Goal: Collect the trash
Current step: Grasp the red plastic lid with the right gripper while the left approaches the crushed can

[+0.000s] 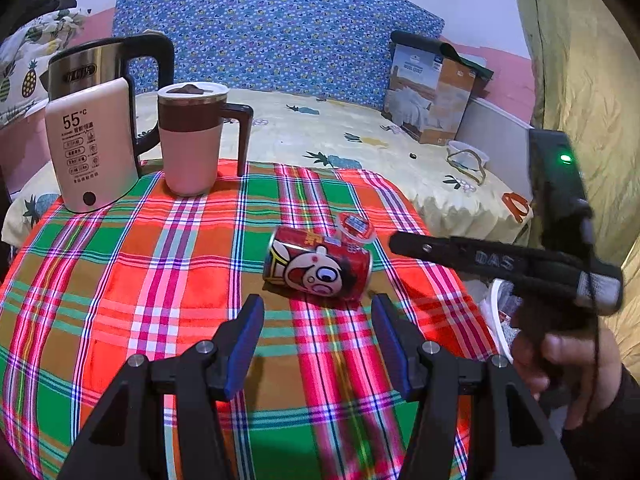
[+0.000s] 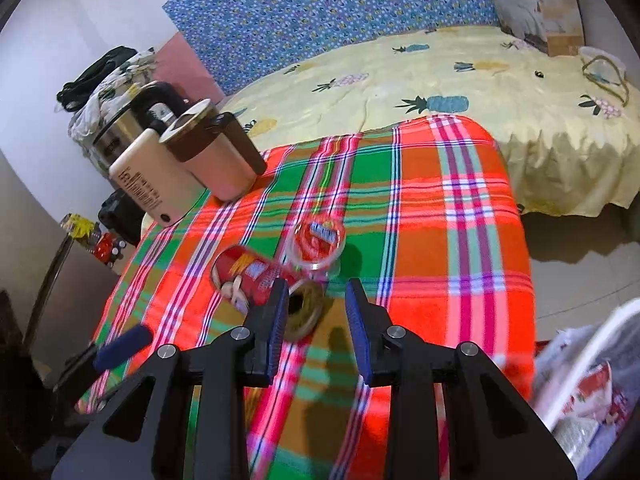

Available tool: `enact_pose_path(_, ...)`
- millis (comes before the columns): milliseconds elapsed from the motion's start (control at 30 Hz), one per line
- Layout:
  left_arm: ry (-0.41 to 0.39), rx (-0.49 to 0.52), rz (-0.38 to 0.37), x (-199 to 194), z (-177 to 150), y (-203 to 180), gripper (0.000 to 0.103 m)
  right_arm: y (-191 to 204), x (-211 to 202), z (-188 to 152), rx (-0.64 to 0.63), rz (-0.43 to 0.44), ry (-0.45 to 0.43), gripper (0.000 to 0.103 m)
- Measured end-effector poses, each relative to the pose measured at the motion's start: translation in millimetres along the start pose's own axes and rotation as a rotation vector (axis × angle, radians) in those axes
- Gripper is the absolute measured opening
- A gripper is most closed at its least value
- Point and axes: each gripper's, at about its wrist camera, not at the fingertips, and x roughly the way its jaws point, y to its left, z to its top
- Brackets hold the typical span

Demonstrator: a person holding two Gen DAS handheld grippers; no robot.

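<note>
A plaid tablecloth [image 1: 120, 280] fills the centre frame; a bed [image 1: 360, 128] lies behind. Left gripper [image 1: 318, 312] and right gripper [image 2: 316, 300]: fingers apart, empty, above a red can [image 1: 320, 268]

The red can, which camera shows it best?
The left wrist view: the red can lies on its side on the plaid cloth, sharp and unblocked, cartoon face fully visible. In the right wrist view the can is blurred and its near end is partly hidden behind one finger of the right tongs.
</note>
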Motion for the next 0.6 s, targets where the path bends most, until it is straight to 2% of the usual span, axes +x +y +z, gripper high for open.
enact_pose_path(400,-0.003,-0.026,0.005,11.2,3.1,15.0,0.058,-9.9,35.3,12.2,0.088,0.027,0.074,0.032)
enact_pose_path(433,-0.003,-0.027,0.004,11.5,3.2,15.3,0.058,-8.1,36.4,11.6,0.080,0.022,0.079,0.028)
enact_pose_path(467,-0.002,-0.027,0.004,12.0,3.5,15.7,0.058,-6.4,36.8,11.0,0.074,0.020,0.083,0.017)
enact_pose_path(600,-0.006,-0.033,0.003,10.5,3.9,17.6,0.058,-0.7,31.8,5.7,0.051,0.025,0.091,0.012)
